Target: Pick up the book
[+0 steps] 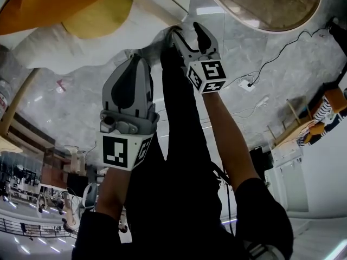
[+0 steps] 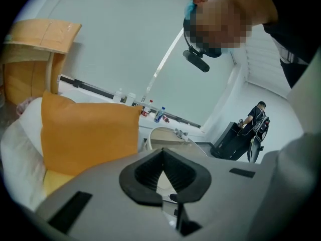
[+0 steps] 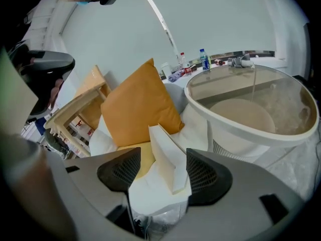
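In the right gripper view a white book (image 3: 168,157) stands on edge on a white cushion (image 3: 150,195), in front of an orange pillow (image 3: 138,104). My right gripper (image 3: 158,172) is open, its two black pads on either side of the book and not pressing it. In the head view the right gripper (image 1: 190,37) points toward the white cushion (image 1: 81,53), and the book is hidden there. My left gripper (image 2: 168,197) is shut with nothing in it, its pads meeting at the tips. It hangs beside the right one in the head view (image 1: 138,61).
A round white table with a raised rim (image 3: 251,129) stands right beside the cushion. The wooden chair frame (image 3: 75,109) is at the left. Bottles (image 3: 203,59) line a ledge by the wall. A person in black (image 2: 256,122) stands far off. A cable (image 1: 282,53) lies on the floor.
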Demonstrator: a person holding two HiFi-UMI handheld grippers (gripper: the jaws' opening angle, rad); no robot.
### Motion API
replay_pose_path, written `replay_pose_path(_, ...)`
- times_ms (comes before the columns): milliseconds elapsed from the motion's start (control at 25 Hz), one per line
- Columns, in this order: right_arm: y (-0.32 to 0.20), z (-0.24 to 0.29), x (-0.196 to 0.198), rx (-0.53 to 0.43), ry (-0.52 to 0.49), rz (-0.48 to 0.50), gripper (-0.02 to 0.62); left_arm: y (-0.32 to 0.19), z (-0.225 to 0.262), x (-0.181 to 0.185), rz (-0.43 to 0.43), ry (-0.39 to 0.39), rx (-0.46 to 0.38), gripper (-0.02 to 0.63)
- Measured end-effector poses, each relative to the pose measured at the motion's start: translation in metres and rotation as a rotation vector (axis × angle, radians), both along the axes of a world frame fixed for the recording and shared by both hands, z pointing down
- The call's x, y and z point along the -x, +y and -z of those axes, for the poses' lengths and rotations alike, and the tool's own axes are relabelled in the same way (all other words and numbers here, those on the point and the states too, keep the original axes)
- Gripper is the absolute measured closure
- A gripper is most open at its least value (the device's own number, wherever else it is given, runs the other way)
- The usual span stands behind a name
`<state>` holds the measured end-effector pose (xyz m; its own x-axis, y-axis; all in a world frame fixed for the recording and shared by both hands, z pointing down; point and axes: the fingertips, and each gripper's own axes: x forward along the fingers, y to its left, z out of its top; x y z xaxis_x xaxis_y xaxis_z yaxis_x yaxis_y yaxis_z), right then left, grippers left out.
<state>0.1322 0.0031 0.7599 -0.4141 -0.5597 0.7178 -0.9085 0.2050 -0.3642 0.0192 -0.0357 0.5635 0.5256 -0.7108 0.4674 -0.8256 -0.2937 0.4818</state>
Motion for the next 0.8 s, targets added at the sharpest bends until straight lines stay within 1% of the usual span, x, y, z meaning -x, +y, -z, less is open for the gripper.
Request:
replay_pose_path(240,-0.002,-0.03,-0.005,0.034,0.024,0.016,0.316,-0.011,-0.011,-0.002,0.017,0.01,0.002,0.598)
replay_pose_path(560,-0.009,-0.065,-0.004,0.071,0.037,0.077,0.284,-0.01,-0.026,-0.003,0.015,0.007,0.024,0.598)
replay_pose_path(800,-0.011,-0.082,0.0,0.09,0.038,0.132,0.282,-0.011,-0.033,0.003,0.022,0.004,0.037,0.598)
